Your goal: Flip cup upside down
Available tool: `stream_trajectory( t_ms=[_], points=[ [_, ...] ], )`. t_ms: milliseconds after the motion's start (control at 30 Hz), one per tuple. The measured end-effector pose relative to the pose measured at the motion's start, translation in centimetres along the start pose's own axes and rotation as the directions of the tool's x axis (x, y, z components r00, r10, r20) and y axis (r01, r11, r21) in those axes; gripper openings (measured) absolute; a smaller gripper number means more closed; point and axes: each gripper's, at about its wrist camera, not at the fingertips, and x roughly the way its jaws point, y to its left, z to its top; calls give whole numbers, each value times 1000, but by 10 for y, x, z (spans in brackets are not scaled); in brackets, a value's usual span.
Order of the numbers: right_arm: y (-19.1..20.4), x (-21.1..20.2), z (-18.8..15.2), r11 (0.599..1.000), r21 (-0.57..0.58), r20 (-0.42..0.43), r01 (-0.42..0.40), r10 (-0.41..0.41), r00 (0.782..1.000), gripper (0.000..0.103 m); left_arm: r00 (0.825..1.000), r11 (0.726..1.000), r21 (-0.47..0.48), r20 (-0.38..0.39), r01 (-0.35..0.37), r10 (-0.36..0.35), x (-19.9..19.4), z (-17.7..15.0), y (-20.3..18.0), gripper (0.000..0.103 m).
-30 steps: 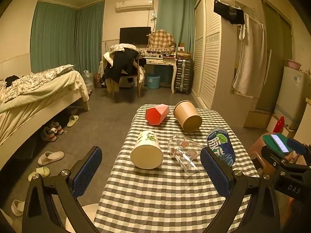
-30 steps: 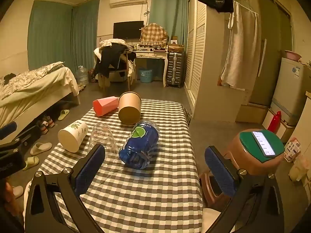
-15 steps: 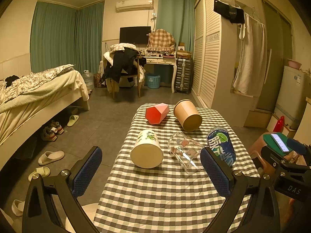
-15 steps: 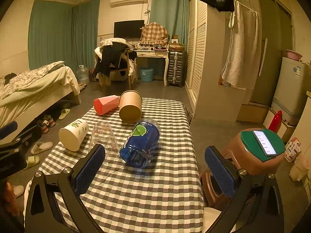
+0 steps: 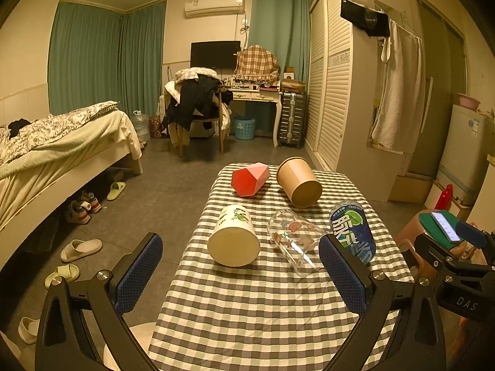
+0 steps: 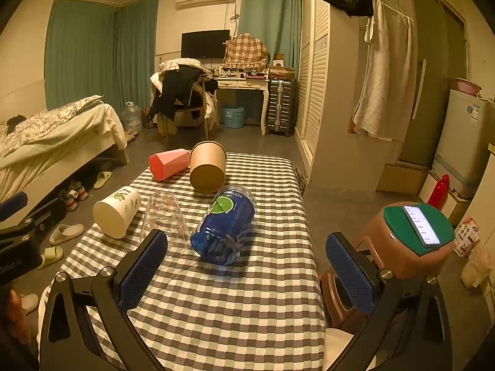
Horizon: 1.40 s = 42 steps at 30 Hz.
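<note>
Several cups lie on their sides on the checked table (image 5: 247,309): a white cup with green print (image 5: 233,238) (image 6: 117,211), a clear glass (image 5: 294,239) (image 6: 165,216), a blue cup (image 5: 352,232) (image 6: 225,225), a brown paper cup (image 5: 298,182) (image 6: 207,167) and a pink faceted cup (image 5: 250,179) (image 6: 168,164). My left gripper (image 5: 239,272) is open and empty, above the near part of the table, short of the white cup. My right gripper (image 6: 244,269) is open and empty, near the blue cup's bottom end.
A brown stool with a green top and a phone (image 6: 414,235) stands right of the table. A bed (image 5: 62,148) and slippers (image 5: 80,249) are on the left. A wardrobe (image 5: 340,92) and a desk chair (image 5: 198,114) are beyond.
Both grippers have crept slightly forward toward the cups. Nothing on the table has moved and both stay open.
</note>
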Motion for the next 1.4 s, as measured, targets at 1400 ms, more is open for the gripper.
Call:
stream_trajectory(
  t_ms=[1400],
  points=[
    [2,2,-2,1000,-1,-7,2,-2,1000,103,1000,1000,4,-5,-2,2,2,-5,-1,103]
  ],
)
